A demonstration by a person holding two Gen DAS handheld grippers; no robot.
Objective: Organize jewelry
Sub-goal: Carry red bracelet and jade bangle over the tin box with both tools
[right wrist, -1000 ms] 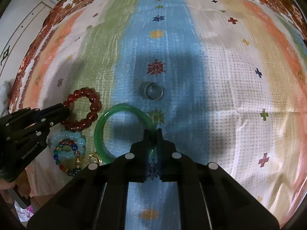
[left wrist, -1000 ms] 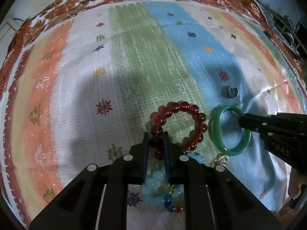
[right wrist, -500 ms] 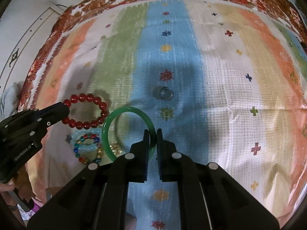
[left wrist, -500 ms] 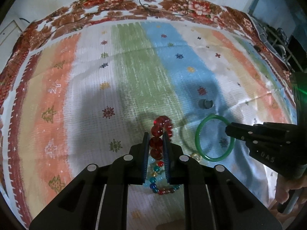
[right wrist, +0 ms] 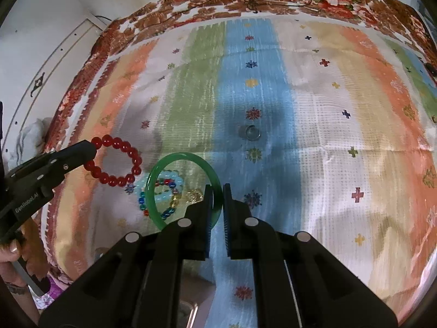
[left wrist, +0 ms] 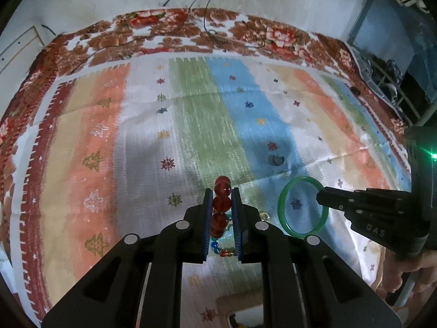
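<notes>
Carrying both pieces, keep your left hand-held gripper (left wrist: 221,205) pinching the red bead bracelet (right wrist: 114,161) and the right hand-held gripper (right wrist: 217,199) clamped on the green bangle (right wrist: 164,169), well apart.

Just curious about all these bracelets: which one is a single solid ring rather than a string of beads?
The green bangle, pinched by the right gripper. The red bracelet in the left gripper is beaded, like the others.

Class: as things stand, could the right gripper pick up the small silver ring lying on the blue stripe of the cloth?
Probably not yet. The right gripper is shut on the green glass bangle, so its jaws are occupied. The small silver ring lies uncovered on the striped cloth ahead.
</notes>
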